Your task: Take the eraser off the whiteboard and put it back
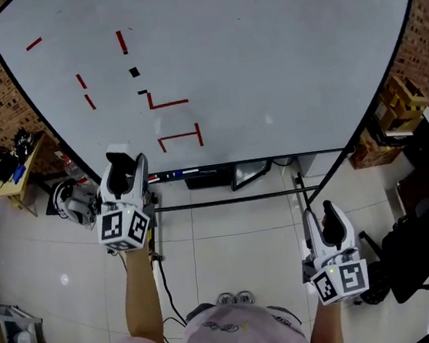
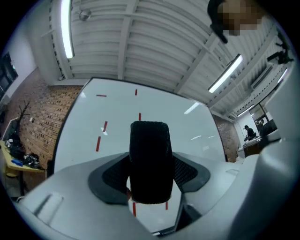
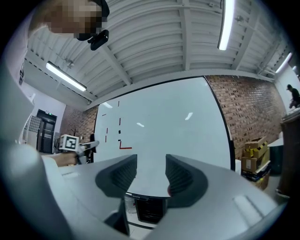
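Left hand-held gripper (image 2: pixel 150 174) clamped on the eraser (image 2: pixel 150 159), in front of the whiteboard (image 1: pixel 263 60).
Its jaws press on both sides of the black eraser, which stands upright between them, clear of the whiteboard and facing the lower left part with the red marks (image 1: pixel 169 102). Right hand-held gripper (image 3: pixel 151 176): jaws apart, nothing between them, held back from the whiteboard's lower right corner.

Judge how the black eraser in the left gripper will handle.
Probably light: the eraser sits upright in the left gripper without sagging. Its ribbed surface likely resists slipping against the textured pads. Seemingly stiff; its sides look straight.
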`<state>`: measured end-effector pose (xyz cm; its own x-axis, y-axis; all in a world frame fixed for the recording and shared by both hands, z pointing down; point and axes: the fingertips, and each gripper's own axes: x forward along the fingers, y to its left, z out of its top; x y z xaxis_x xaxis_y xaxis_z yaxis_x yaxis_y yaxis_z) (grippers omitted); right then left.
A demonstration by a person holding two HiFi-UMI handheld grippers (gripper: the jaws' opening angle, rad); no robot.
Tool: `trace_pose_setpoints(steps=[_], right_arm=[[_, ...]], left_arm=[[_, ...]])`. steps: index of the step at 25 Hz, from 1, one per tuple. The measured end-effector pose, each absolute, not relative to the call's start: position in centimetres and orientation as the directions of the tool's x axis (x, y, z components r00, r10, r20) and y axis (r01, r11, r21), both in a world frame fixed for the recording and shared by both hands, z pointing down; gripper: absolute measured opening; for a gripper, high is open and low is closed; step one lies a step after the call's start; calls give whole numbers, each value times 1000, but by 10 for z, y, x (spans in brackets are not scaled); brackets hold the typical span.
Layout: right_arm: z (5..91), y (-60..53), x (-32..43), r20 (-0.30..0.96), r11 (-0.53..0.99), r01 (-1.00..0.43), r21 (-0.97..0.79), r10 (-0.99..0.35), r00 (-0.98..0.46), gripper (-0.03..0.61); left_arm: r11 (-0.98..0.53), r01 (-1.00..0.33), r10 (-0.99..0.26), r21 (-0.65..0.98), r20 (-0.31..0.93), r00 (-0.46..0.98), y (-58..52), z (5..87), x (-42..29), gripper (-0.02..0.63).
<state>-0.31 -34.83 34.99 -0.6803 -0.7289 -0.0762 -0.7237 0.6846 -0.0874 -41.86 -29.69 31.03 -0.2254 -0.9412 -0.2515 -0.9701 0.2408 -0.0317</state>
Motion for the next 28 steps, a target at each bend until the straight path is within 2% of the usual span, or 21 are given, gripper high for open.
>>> trace_pose_setpoints(steps=[6,12,19,28], right_arm=[[345,-350,3,-96,705,-702,-103,-709,-698,186],[342,-337,7,-111,734,-670,-106,-679,-726,186],[326,-295,19,-150,732,-674,-97,-680,-718,186],[319,-207,19,-121,717,-695,-48,-695,-708,186]], left_arm=[[288,-957,-938,-24,-211,-276,-197,316,-351,267],[326,-944,-922,-44,-234,-308,-152,302,-330,267],[310,-949,-924,-54,-254,-287,-108,301,-310,270],[254,-967,-937,1,-247,-246,-39,309,-303,270]])
